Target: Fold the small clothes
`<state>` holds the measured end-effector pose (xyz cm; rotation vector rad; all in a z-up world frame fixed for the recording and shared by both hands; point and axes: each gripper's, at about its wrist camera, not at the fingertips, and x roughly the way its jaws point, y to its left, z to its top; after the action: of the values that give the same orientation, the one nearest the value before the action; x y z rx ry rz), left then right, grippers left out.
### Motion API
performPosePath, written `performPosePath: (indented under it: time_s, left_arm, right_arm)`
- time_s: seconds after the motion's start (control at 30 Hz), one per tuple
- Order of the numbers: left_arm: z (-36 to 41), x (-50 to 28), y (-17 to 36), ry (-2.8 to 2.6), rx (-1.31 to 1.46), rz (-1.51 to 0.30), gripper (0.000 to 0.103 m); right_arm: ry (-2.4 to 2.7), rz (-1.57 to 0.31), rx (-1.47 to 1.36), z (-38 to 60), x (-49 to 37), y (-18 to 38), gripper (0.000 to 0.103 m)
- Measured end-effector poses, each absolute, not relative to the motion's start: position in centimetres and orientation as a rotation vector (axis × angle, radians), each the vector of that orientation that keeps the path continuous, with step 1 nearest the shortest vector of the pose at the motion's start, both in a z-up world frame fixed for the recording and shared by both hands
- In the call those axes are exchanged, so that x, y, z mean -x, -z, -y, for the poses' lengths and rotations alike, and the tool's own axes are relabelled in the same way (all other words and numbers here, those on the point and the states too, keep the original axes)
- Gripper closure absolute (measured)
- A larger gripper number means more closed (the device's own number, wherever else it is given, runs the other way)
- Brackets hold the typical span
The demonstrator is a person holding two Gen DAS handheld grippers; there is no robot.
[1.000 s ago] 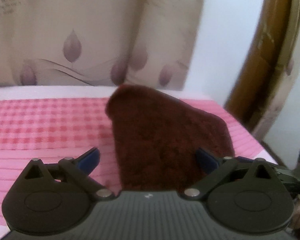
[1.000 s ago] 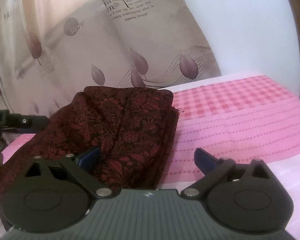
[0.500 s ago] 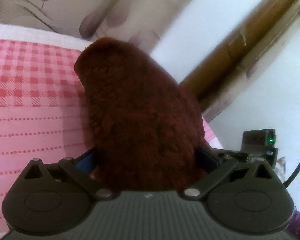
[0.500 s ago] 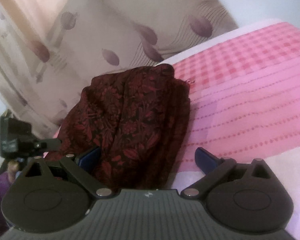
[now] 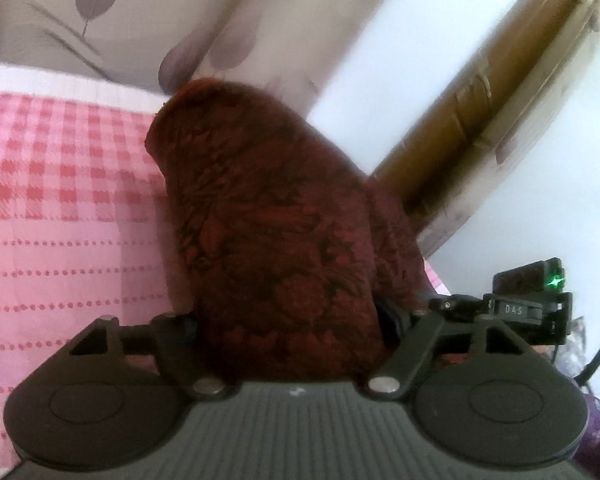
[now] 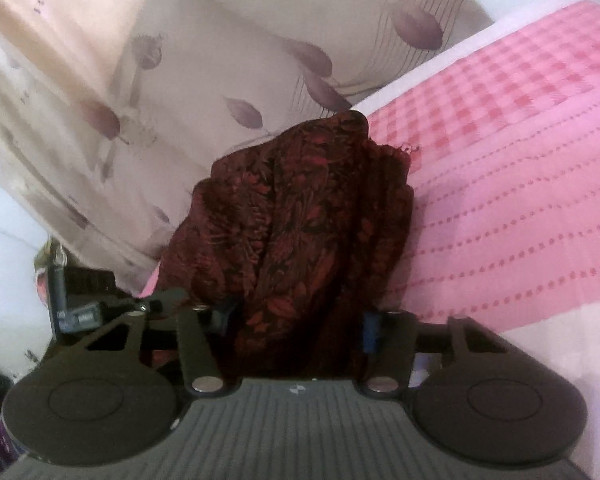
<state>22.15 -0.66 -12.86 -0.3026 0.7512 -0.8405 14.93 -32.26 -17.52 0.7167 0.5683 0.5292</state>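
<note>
dark red floral garment (image 5: 284, 240) bunched on pink checked bed cover (image 5: 60, 200), caught at both ends.
left tongs (image 5: 288, 324) just closing, pressed on one bunched end; right tongs (image 6: 296, 320) just closing too, blue pads (image 6: 370, 330) tight against the gathered folds of the other end. leaf-print curtain (image 6: 220, 60) behind, brown wooden frame (image 5: 480, 100) beside.

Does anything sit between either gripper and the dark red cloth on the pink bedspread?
Nothing visible does. The dark red cloth already fills the left gripper and the right gripper; both sets of jaws have just been closing on it.
</note>
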Motion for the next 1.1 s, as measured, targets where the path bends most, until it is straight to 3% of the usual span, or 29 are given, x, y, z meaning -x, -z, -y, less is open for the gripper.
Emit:
performPosePath:
  time_s: [0.2,1.1]
  left_arm:
    - [0.2,-20.5,11.5,0.832,0.294,-0.723,0.027]
    - [-12.3,-13.3,5.2,0.579,0.292,-0.681,0.027]
  right_arm:
    - [-0.508,-0.504,-0.778,32.4,-13.1,17.4,0.058]
    - [-0.668,-0.468,-0.826,19.8,-11.3,12.1,0.059]
